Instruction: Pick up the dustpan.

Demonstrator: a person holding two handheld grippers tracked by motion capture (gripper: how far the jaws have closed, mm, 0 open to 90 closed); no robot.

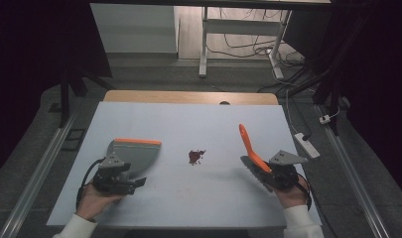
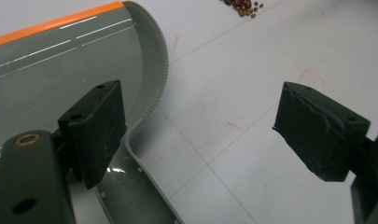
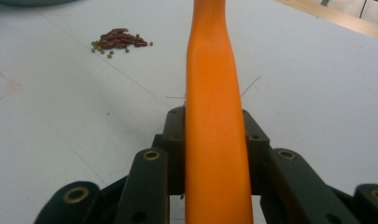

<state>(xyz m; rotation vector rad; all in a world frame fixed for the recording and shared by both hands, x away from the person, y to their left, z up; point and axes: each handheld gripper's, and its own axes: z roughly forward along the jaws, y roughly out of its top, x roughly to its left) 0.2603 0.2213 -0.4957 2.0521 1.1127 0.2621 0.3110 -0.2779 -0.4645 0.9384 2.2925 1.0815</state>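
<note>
Two white-sleeved forearms entered from the bottom edge. The left hand (image 1: pixel 97 198) held the left gripper (image 1: pixel 120 174) low, its jaws spread wide apart. The right hand (image 1: pixel 291 194) held the right gripper (image 1: pixel 274 173), jaws clamped together.

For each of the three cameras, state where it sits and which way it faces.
High view: above the person's side, looking forward and down at the table; both hands, left gripper and right gripper show.
Left gripper view: rides the left gripper, looking past open jaws at the grey dustpan.
Right gripper view: rides the right gripper, looking along the clamped orange brush handle.
All share the bean pile.
</note>
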